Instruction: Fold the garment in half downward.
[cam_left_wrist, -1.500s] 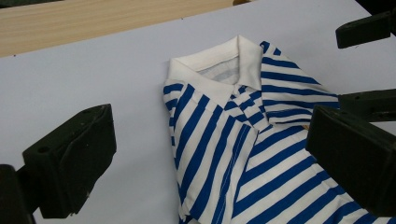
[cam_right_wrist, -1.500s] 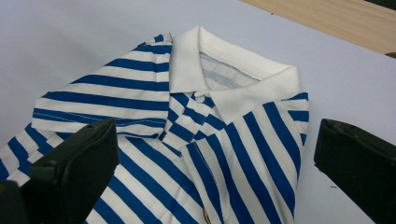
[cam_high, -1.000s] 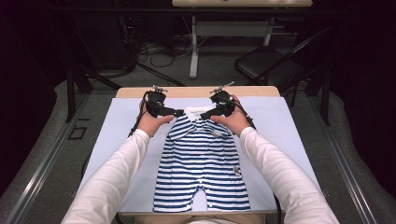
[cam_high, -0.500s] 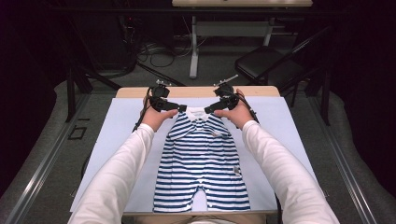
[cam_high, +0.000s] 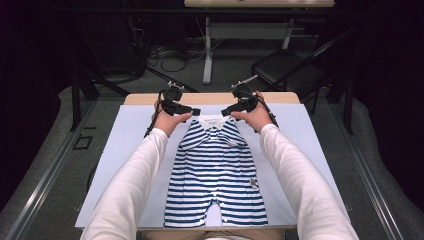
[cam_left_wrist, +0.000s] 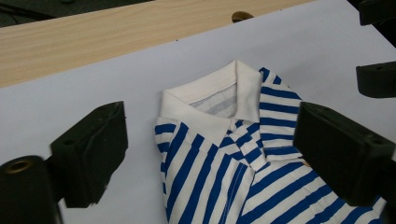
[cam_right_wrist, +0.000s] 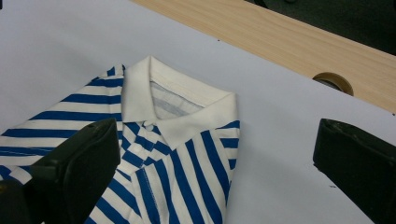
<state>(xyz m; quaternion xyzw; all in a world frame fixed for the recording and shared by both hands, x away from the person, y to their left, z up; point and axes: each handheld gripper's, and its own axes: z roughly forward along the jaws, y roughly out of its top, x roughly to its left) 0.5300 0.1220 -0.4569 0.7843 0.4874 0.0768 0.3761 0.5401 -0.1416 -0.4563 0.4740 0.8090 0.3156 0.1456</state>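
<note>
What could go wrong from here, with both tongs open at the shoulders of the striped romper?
1. The left tongs and right tongs sit open beside the white collar; closing there might catch collar instead of shoulder fabric.
2. The romper lies flat on the white sheet, so a low pinch could grab the sheet too.
3. Uneven lifting may skew the folded sleeves.

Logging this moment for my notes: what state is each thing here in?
Striped romper: lying flat on the white mat, front up, sleeves folded in.
Collar: white, folded down, at the far end.
Left claw: open, astride the shoulder, gripping nothing.
Right claw: open, astride the other shoulder, gripping nothing.
</note>
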